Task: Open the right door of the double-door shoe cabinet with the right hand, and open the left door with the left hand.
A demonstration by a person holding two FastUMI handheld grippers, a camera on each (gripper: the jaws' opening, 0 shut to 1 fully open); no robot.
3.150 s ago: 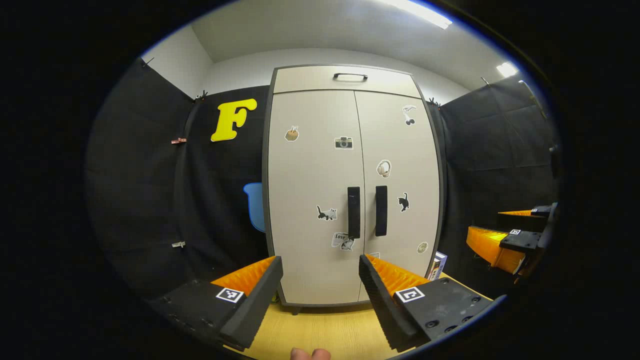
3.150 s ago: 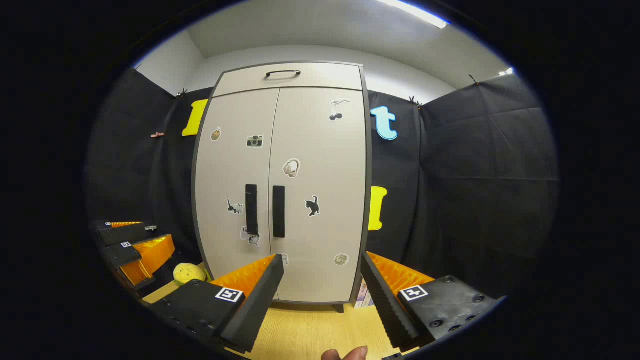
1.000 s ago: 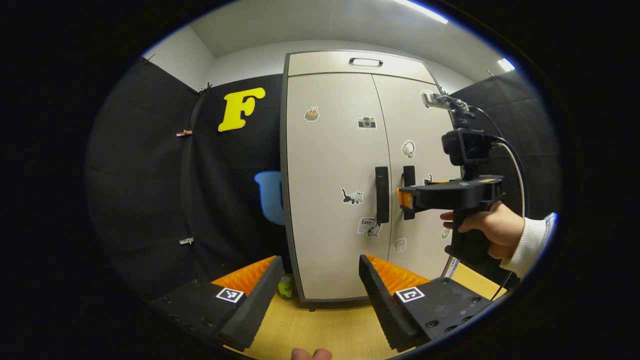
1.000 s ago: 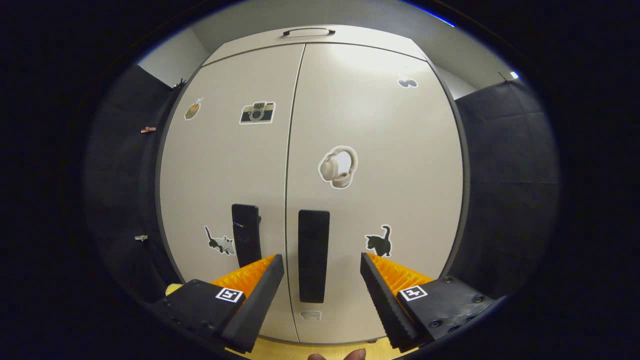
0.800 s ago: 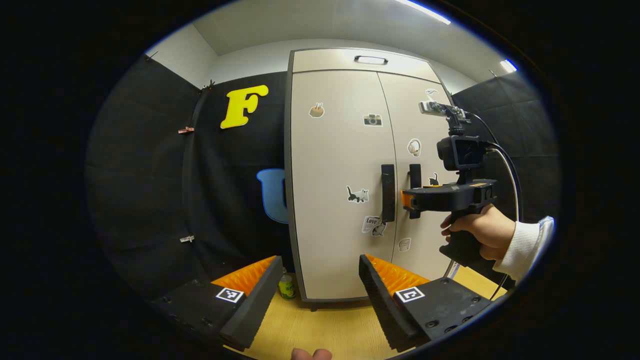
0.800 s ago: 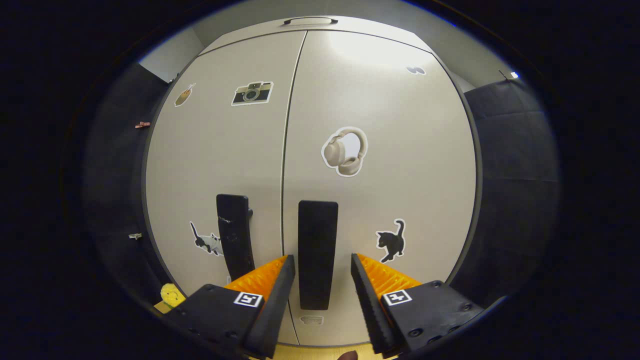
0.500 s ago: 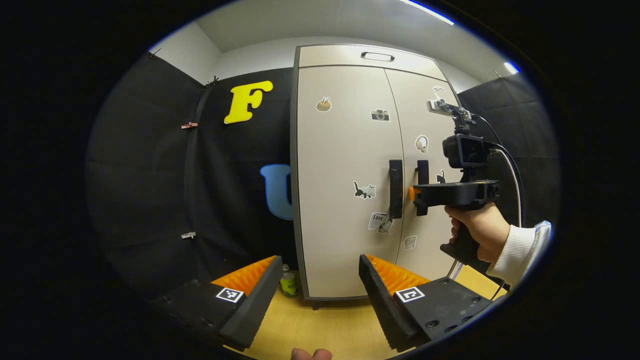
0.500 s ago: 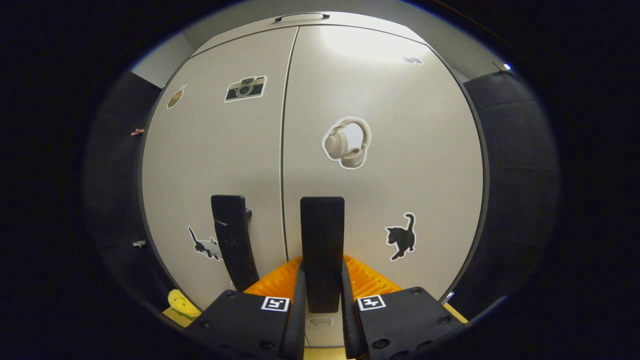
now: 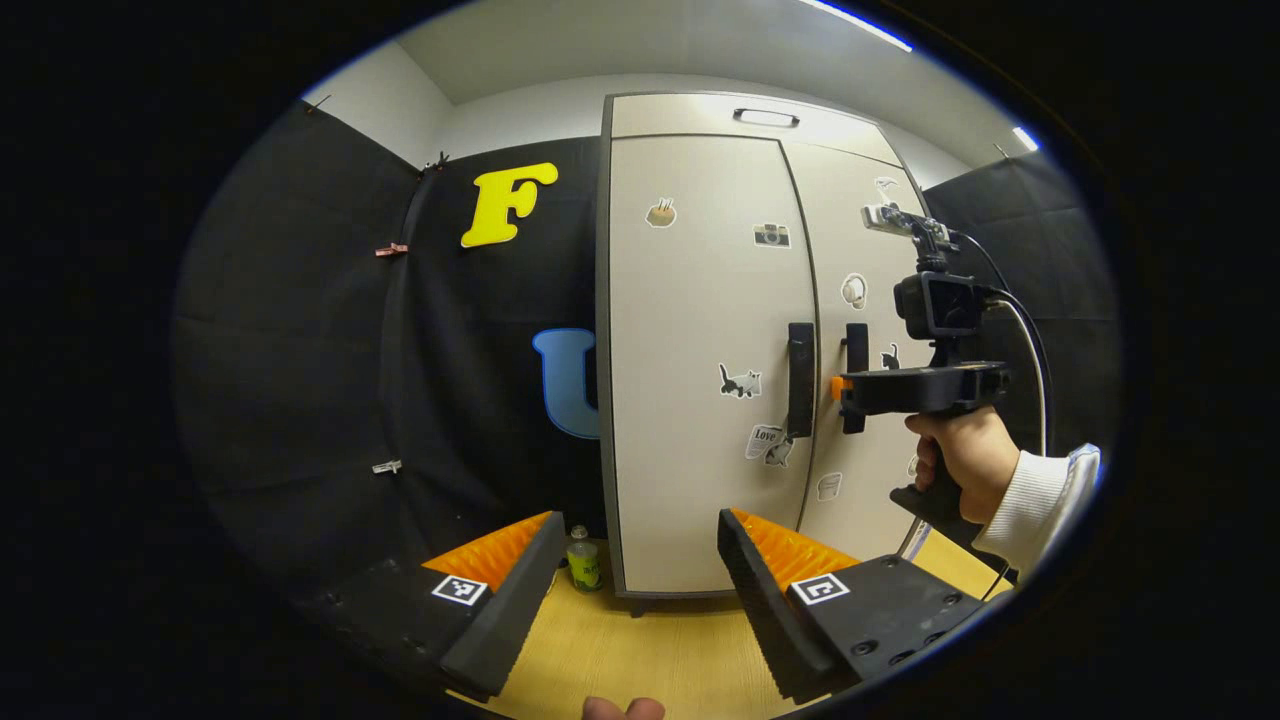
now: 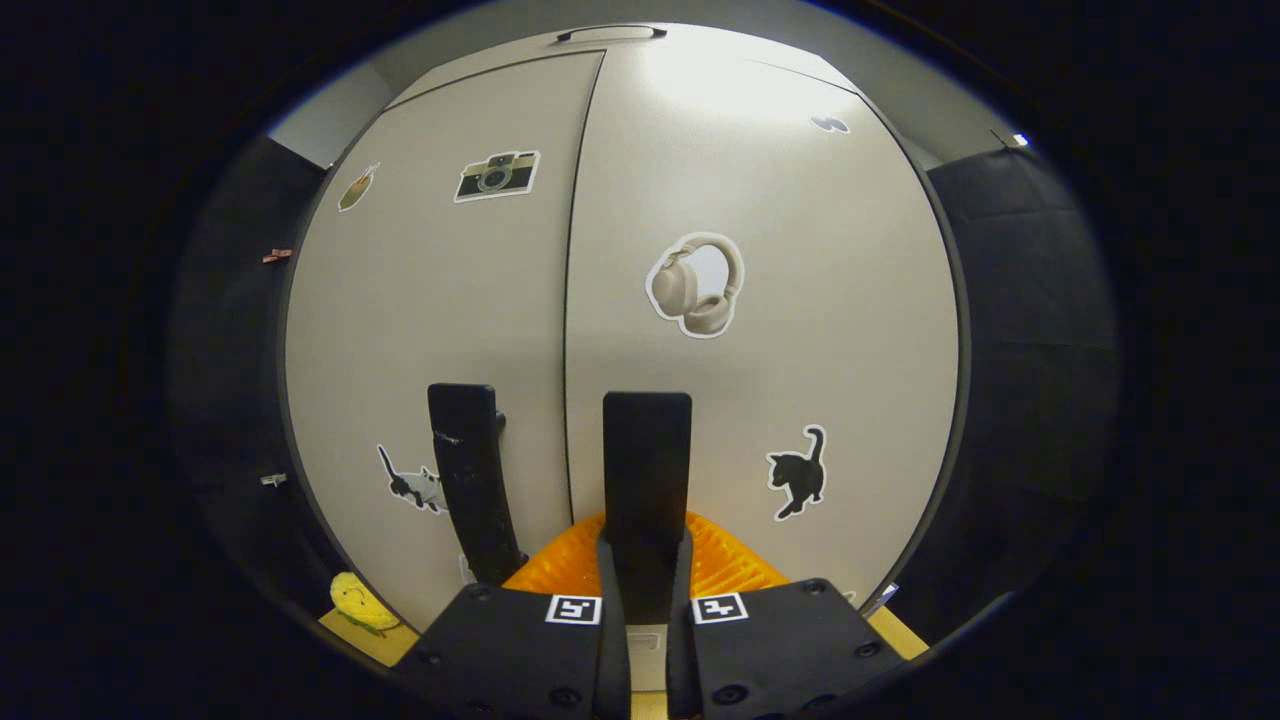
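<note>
Black cloth walls the booth behind a pale shoe cabinet (image 9: 700,340) standing on a wooden worktop (image 9: 640,650). At lower left of the left gripper view, a small green bottle (image 9: 583,562) sits beside the cabinet's foot. Both doors are shut. The left claw (image 9: 634,560) hangs open at the bottom of that view, well short of the left door handle (image 9: 800,378), as it was half a second ago, though the cabinet has slid a little rightward in the frame. At centre right, a hand (image 9: 962,452) in a white sleeve holds the other claw at the right door handle (image 9: 856,362). In the right gripper view, a yellow soft toy (image 10: 357,603) lies at lower left; the right claw (image 10: 646,580) is clamped on the right door handle (image 10: 646,470), its fingers (image 10: 608,590) pressing either side, a grip unchanged from half a second ago, when a second ago it still stood open.
</note>
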